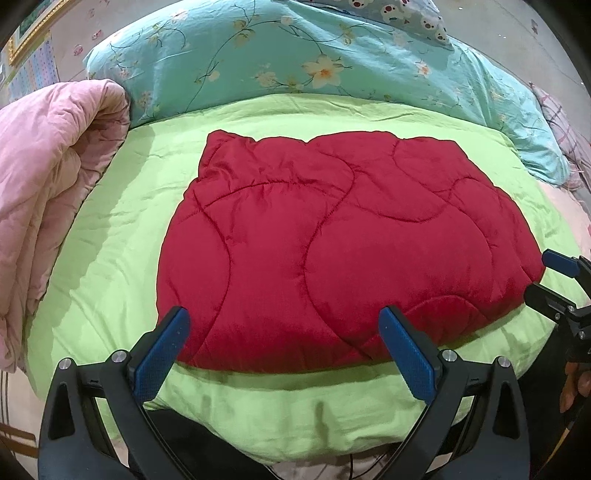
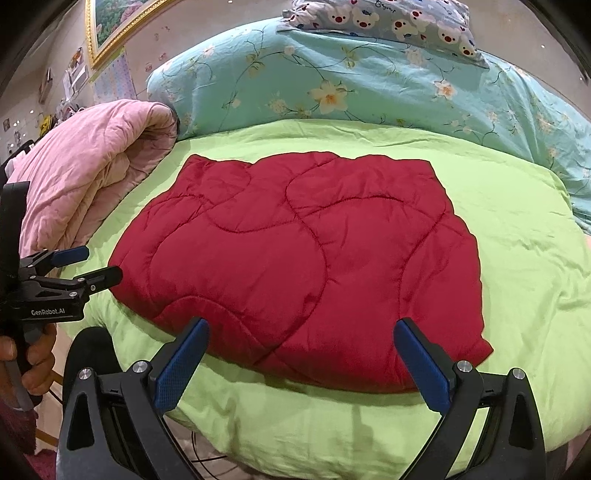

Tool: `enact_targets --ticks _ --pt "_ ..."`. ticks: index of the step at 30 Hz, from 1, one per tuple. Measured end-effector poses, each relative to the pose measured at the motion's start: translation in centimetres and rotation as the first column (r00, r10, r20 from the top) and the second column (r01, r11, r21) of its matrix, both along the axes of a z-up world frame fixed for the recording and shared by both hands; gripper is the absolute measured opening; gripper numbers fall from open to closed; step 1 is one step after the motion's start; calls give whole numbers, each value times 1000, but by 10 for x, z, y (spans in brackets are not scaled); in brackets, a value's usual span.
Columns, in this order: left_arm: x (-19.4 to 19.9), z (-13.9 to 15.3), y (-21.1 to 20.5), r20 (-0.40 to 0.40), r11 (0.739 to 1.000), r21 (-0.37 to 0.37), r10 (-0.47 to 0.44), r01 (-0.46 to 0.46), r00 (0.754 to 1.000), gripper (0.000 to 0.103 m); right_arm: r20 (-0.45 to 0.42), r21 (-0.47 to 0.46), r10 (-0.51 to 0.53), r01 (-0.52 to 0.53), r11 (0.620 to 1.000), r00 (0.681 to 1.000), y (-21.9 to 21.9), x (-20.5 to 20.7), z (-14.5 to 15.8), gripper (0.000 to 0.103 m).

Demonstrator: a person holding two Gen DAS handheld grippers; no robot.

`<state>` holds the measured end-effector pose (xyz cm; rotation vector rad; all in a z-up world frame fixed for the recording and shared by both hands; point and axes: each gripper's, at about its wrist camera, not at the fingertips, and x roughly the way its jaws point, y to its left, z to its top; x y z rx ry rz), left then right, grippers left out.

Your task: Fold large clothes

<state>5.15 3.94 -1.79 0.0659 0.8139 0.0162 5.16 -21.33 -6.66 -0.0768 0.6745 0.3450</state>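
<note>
A red quilted garment (image 1: 332, 240) lies folded into a flat, roughly square pad on the light green cover (image 1: 122, 229) of a bed; it also shows in the right wrist view (image 2: 295, 258). My left gripper (image 1: 284, 317) is open and empty, just in front of the garment's near edge, toward its left side. My right gripper (image 2: 301, 328) is open and empty over the near edge, toward its right side. The left gripper shows in the right wrist view (image 2: 99, 264) at the garment's left corner. The right gripper shows at the left wrist view's right edge (image 1: 543, 273).
A folded pink quilt (image 1: 48, 192) lies at the bed's left side. A turquoise floral duvet (image 1: 295, 55) is bunched along the far side, with a bear-print pillow (image 2: 388, 18) on top. A gold-framed picture (image 2: 118, 22) hangs on the wall at left.
</note>
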Motion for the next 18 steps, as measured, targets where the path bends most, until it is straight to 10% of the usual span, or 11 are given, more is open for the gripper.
enact_targets --ticks 18 --pt "17 1 2 -5 1000 5 -3 3 1000 102 -22 -7 15 -15 1000 1000 3 29 0 101"
